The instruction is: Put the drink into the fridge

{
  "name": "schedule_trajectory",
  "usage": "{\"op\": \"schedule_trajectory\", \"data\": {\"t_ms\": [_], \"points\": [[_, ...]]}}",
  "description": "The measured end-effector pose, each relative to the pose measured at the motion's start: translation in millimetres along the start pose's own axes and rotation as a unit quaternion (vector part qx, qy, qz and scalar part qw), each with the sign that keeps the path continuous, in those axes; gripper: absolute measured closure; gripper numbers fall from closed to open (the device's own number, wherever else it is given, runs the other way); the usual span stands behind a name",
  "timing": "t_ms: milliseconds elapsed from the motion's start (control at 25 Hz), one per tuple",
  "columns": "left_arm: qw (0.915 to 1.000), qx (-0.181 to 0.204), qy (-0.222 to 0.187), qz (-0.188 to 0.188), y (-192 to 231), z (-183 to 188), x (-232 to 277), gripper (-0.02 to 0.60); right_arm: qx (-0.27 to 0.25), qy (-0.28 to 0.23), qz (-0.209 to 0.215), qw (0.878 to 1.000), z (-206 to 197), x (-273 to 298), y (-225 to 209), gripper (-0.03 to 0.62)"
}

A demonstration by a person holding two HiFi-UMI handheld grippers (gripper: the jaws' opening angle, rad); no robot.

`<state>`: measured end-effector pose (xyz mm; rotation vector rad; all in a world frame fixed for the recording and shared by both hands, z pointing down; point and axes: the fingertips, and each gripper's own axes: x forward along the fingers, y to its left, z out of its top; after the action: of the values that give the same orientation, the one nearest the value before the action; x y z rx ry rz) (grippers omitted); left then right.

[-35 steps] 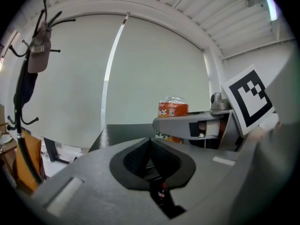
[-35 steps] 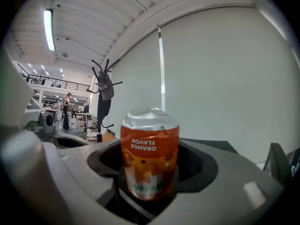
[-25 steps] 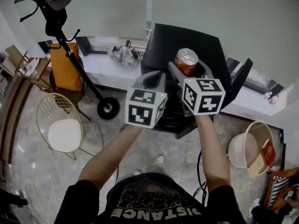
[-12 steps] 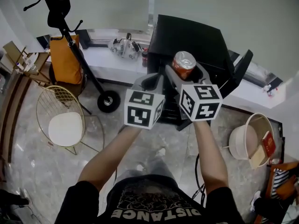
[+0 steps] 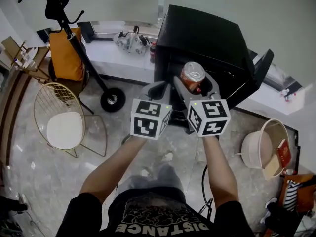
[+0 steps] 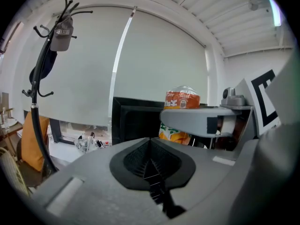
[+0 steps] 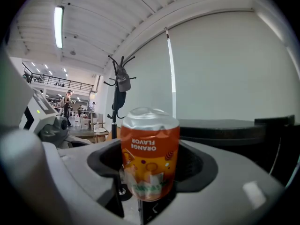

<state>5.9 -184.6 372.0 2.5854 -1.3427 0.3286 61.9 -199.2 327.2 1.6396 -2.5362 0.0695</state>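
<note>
Right gripper (image 5: 195, 85) pinching drink can (image 5: 192, 74), left gripper (image 5: 158, 88) closed, empty — both lower than before, fridge (image 5: 207, 33) nearer.

Left tongs (image 5: 159, 88) closed; right tongs (image 5: 193, 81) gripping, alongside.

can (image 7: 150, 158): shiny metal top, glossy orange print | fridge (image 5: 207, 38): matt black | left tongs (image 6: 151, 165): matt grey plastic, ribbed black pads (image 6: 137, 157) | floor (image 5: 29, 181): polished, stone-look | chair (image 5: 64, 130): gold wire metal, smooth white seat | bag (image 5: 64, 56): orange, cloth-like
</note>
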Motion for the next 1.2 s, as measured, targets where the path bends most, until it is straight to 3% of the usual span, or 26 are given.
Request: {"op": "schedule_trajectory", "data": {"t_ms": [480,1200], "points": [[0.9988,-0.036,0.031,-0.007,5,-81,49,0.577,0.006,0.012,0.004,1.000,-97,40,-27,0.264],[0.9987,-0.030,0.039,-0.015,17,-160,125,0.577,0.017,0.024,-0.020,0.999,-232,116,-80,0.264]]}}
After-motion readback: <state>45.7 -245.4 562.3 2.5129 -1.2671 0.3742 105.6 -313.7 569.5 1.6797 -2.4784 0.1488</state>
